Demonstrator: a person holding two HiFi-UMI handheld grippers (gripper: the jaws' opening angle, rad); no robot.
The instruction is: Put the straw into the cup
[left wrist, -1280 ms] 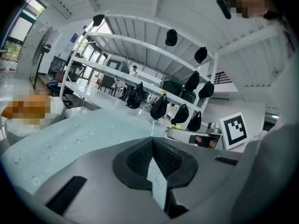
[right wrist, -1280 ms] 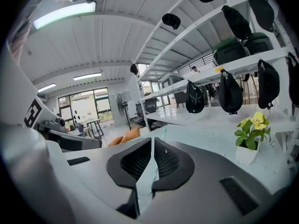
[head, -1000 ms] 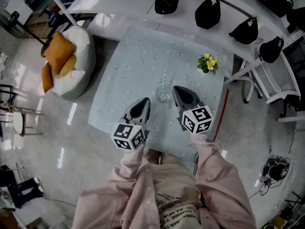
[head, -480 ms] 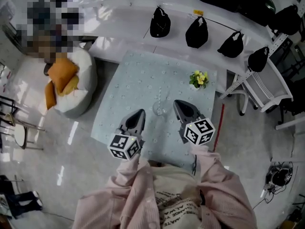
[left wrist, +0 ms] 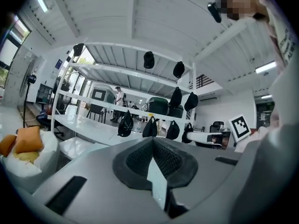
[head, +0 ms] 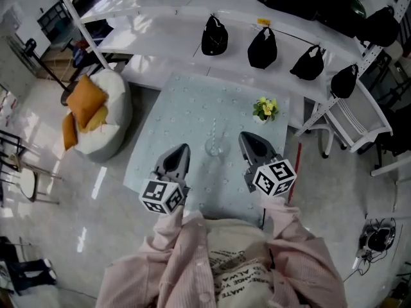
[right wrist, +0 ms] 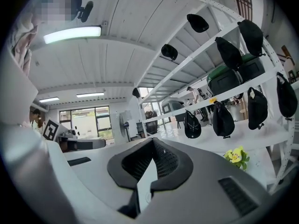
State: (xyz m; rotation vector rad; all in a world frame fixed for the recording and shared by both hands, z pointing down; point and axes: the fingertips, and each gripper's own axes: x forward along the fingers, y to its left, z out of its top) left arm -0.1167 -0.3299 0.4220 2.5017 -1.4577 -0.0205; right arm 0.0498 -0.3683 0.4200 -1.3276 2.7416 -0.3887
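Both tongs have risen since a second ago and hang higher over the worktop (head: 164, 111), while the cup sits where it was. Left tongs (head: 180, 150) are closed, pads meeting at the tip with nothing between them. Right tongs (head: 246, 138) are closed and empty too. Each gripper view looks out level at the shelves and hanging black bags, so neither camera catches the cup.

From the head view, the cup (head: 214, 148) stands on the worktop between the two tips, apart from both and about level with them. I can't call either hand the nearer one. The straw (head: 214, 129) is in the cup, its long axis running from the cup straight away from me towards the shelves. I read it as standing nearly upright with a slight lean that way.

As I judge it, the task is done. Any next move only needs the tongs kept clear of that straw. Flowers (head: 265, 108) sit well beyond the right tongs.
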